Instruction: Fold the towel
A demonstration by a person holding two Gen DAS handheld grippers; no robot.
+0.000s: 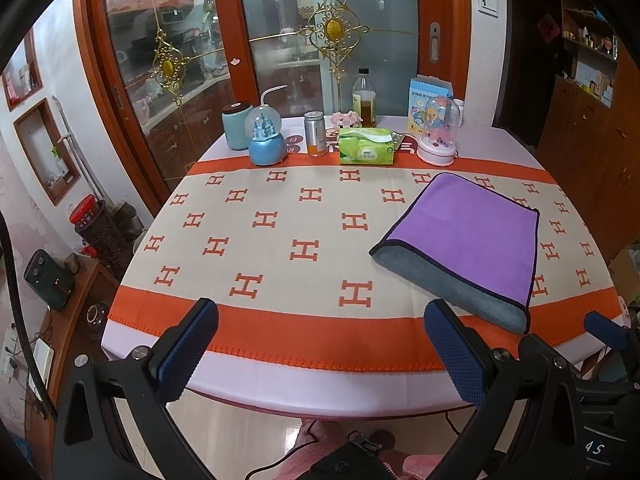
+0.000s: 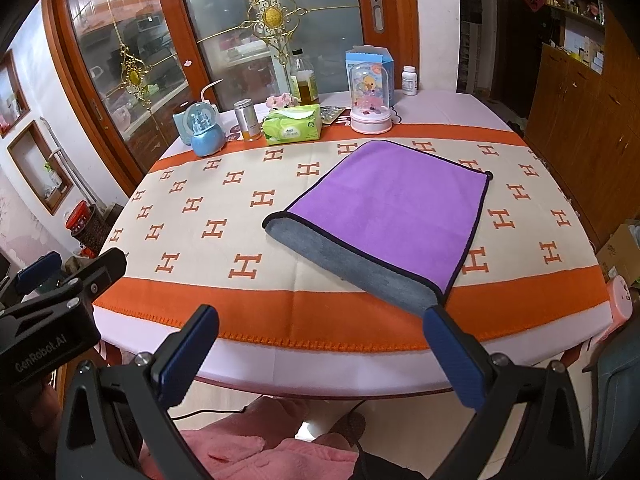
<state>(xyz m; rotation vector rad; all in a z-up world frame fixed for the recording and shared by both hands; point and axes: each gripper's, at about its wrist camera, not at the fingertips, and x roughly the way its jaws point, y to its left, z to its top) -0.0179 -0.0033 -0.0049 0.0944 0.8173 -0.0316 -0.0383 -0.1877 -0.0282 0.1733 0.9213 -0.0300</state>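
While the left tool (image 1: 320,344) and right tool (image 2: 320,344) hang spread and empty off the surface's (image 2: 320,352) near edge, the towel (image 2: 392,208), lying folded toward the near right, could be dragged askew if pinched through one layer only.

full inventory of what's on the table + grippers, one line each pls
towel: 1, purple top, grey underside, dark trim; folded flat, right half of table
tablecloth: 1, cream with orange H pattern and orange bands; covers table
tissue pack: 1, green; back centre
snow globe: 1, blue; back left
metal can: 1, silver and orange; left of tissues
glass bottle: 1, clear, yellowish liquid; back
dome toy: 1, clear dome, pink base; back right
pill bottle: 1, white; back right
left gripper: open, empty, at near edge
right gripper: open, empty, at near edge
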